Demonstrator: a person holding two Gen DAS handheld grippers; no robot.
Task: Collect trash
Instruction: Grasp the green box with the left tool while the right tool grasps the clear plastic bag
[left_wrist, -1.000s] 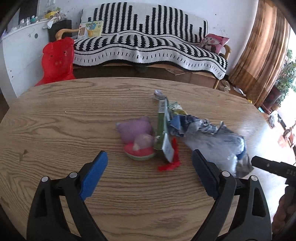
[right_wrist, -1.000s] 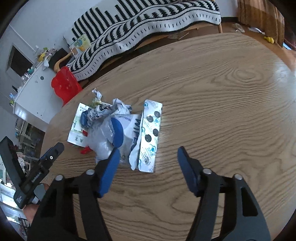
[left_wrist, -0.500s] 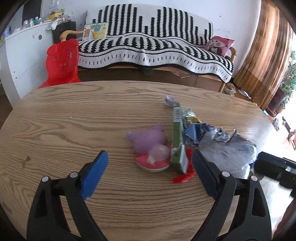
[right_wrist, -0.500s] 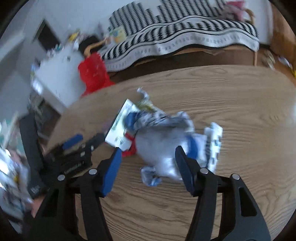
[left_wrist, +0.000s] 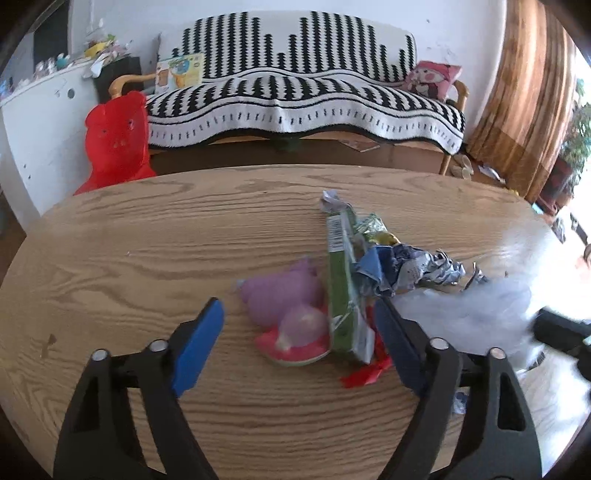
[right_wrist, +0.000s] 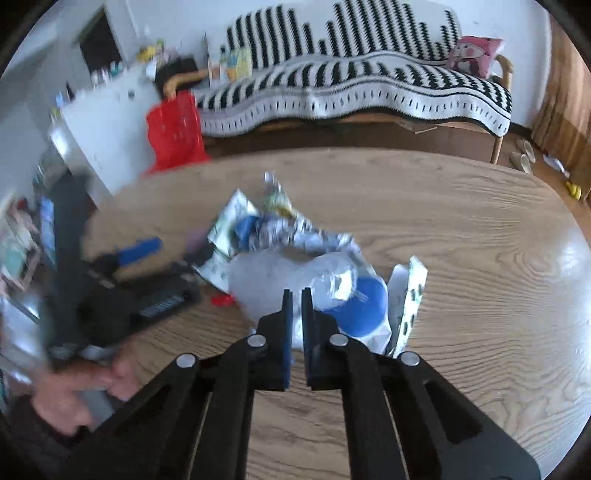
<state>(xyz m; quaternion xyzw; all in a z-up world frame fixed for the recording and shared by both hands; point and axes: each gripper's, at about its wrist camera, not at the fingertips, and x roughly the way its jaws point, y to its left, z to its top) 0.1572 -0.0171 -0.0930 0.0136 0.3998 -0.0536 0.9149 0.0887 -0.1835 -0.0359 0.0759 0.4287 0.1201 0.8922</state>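
The right gripper is clenched on the near edge of a thin clear plastic bag; a sliver of film shows between the blue pads, which have just been closing. The bag lies crumpled on the desk, with a blue-and-white wrapper under it and a blister strip leaning just beside it on the right. Behind them sits a crushed foil packet.

The left gripper is released, its jaws apart and just closing in, with nothing pressed between the pads. Between them on the desk lie a purple and pink toy-like piece, a flat green carton and a red scrap by the right pad. The foil packet and the bag spread off to the right, the bag blurred in this view. Beyond the desk stand a striped sofa and a red plastic bag.

All of this looks light. The film is soft and slippery, so a pinch on a bunched fold should hold better than one on a single layer, and loose pieces lying on it may slide off when it lifts. The carton is stiffer and best taken across its narrow edge. The foil will crush and hold its shape. The blister strip is thin and may need an edge lifted first.
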